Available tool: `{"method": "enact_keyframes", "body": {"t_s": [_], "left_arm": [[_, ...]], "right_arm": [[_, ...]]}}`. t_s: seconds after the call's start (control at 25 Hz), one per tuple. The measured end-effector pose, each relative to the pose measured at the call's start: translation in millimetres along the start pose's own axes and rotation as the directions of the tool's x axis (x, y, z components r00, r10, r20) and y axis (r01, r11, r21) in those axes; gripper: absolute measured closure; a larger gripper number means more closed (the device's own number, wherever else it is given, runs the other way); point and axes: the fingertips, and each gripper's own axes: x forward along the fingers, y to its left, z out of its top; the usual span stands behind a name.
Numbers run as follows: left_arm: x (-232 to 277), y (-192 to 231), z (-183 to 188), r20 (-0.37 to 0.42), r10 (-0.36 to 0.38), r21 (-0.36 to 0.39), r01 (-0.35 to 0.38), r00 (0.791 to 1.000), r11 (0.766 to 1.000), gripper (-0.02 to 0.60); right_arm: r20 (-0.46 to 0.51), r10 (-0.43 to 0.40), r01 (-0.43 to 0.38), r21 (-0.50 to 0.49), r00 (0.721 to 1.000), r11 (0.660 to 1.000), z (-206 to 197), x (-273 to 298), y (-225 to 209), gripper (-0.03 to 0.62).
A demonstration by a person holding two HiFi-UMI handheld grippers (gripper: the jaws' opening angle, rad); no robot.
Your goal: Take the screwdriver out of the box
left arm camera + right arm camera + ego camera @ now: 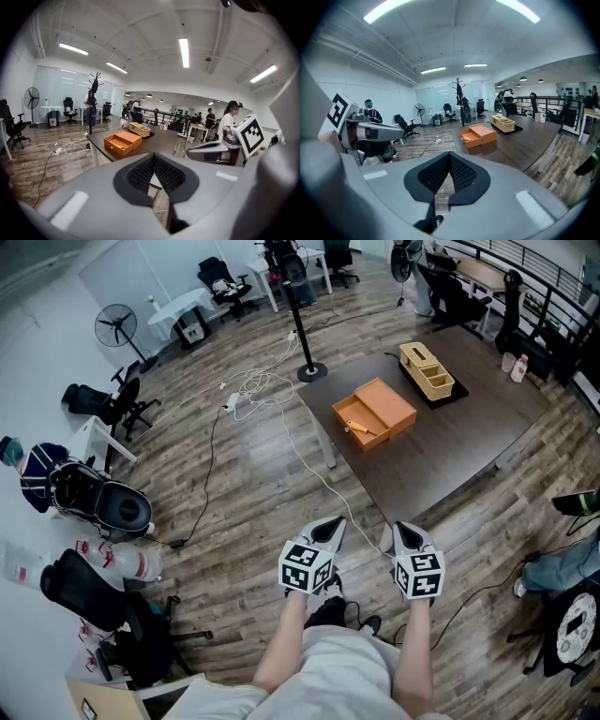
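An orange box (375,412) sits on the dark table (459,442), well ahead of me, its drawer pulled open toward the table's left edge. In the drawer lies a screwdriver (360,428) with an orange handle. My left gripper (328,529) and right gripper (403,532) hover side by side over the wooden floor, far short of the table, both shut with nothing between the jaws. In the left gripper view the box (123,141) shows beyond the closed left gripper (153,157). The right gripper view shows the box (478,135) past the closed right gripper (449,155).
A wicker basket (427,369) on a black tray stands behind the box. Bottles (515,364) sit at the table's far corner. A black coat stand (305,329) and white cables (253,390) are on the floor left of the table. Office chairs (108,401) are at the left.
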Motion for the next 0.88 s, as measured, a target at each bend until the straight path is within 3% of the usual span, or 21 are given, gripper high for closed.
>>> {"method": "enact_keyframes", "body": {"t_s": [0.16, 0.48, 0.76, 0.88], "left_arm": [[8.0, 13.6, 6.6, -0.036, -0.025, 0.031, 0.026, 0.999, 0.999, 0.526], [26.7, 58.6, 4.1, -0.083, -0.018, -0.067, 0.012, 0.996, 0.998, 0.526], [54.9, 101.8, 25.0, -0.034, -0.060, -0.130, 0.055, 0.998, 0.990, 0.528], [66.9, 119.1, 34.3, -0.022, -0.083, -0.123, 0.080, 0.996, 0.989, 0.528]], "right_arm": [[0.013, -0.015, 0.015, 0.024, 1.000, 1.000, 11.2, 19.9, -2.6, 0.597], [0.009, -0.001, 0.001, 0.064, 1.000, 0.998, 16.9, 60.0, -10.2, 0.597], [-0.022, 0.003, -0.002, 0.039, 1.000, 0.999, 38.4, 101.8, -9.7, 0.597], [-0.045, -0.001, 0.002, 0.024, 0.999, 1.000, 44.6, 122.7, -9.4, 0.597]]}}
